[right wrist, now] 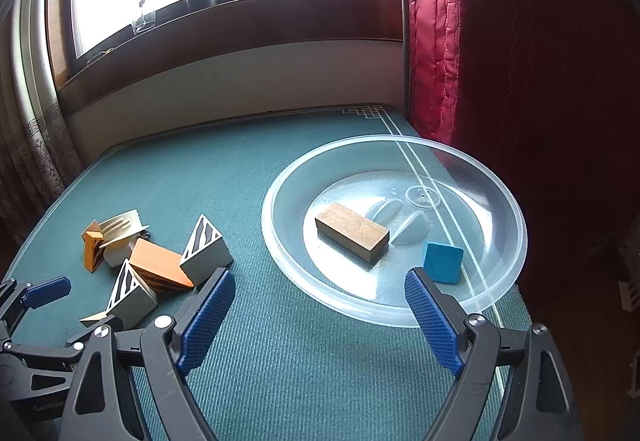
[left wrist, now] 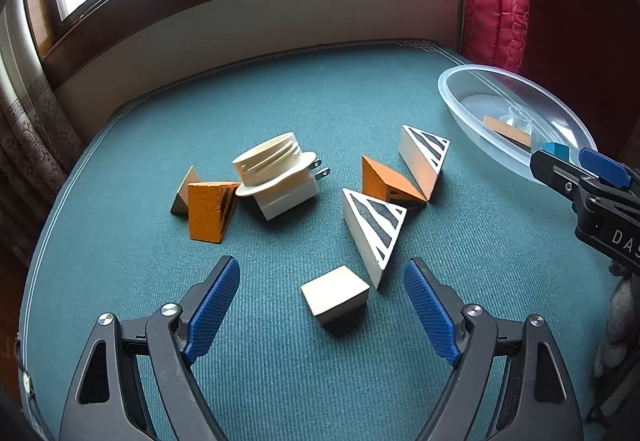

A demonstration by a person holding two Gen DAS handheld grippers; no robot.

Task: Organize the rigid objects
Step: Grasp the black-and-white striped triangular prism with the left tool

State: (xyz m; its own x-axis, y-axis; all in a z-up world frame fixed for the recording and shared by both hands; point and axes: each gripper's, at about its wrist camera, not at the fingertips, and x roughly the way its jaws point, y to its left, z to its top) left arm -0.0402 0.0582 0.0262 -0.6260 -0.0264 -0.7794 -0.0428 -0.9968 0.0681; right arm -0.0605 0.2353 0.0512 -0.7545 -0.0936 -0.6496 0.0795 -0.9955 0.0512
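Observation:
Several wooden wedges lie on the green table: a cream block (left wrist: 335, 295) nearest, two striped wedges (left wrist: 376, 233) (left wrist: 425, 157), orange wedges (left wrist: 390, 183) (left wrist: 208, 211), and a cream plug adapter (left wrist: 280, 177). My left gripper (left wrist: 322, 305) is open, its jaws either side of the cream block, just above it. A clear plastic bowl (right wrist: 500, 197) holds a brown block (right wrist: 352, 232) and a blue block (right wrist: 442, 262). My right gripper (right wrist: 320, 309) is open and empty at the bowl's near rim. The right gripper also shows in the left wrist view (left wrist: 576, 165).
A red quilted curtain (right wrist: 500, 61) hangs right of the bowl. A wall and window sill (left wrist: 260, 1) run behind the table. The table edge curves at the left (left wrist: 44, 225). The left gripper shows in the right wrist view (right wrist: 36, 297).

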